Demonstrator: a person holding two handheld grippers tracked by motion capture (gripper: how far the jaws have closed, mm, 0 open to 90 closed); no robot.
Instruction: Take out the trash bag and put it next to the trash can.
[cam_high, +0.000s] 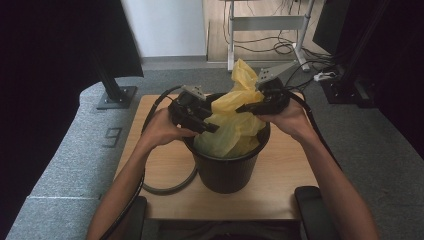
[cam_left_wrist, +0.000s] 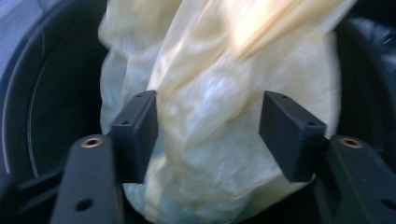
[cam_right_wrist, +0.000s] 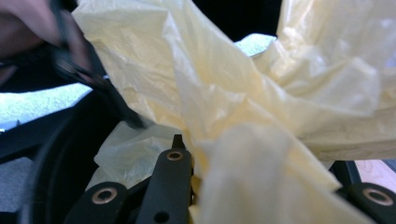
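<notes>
A black bucket (cam_high: 227, 172) stands on the wooden table (cam_high: 280, 190), with a crumpled yellow plastic bag (cam_high: 235, 127) bulging out of it. My left gripper (cam_high: 212, 127) reaches in from the bucket's left rim. Its jaws stand open (cam_left_wrist: 210, 135) around a fold of the bag (cam_left_wrist: 215, 93), and the pads are not pressing on it. My right gripper (cam_high: 243, 107) is over the bucket's far right side, shut on the bag's upper part, which rises in a peak (cam_high: 243, 72). In the right gripper view the bag (cam_right_wrist: 261, 107) drapes over that gripper (cam_right_wrist: 205, 156) and hides one jaw.
A black cable (cam_high: 170, 187) loops on the table left of the bucket. Grey carpet surrounds the table. A black stand base (cam_high: 116, 96) sits at the back left, and a white desk frame (cam_high: 267, 22) with loose cables stands behind.
</notes>
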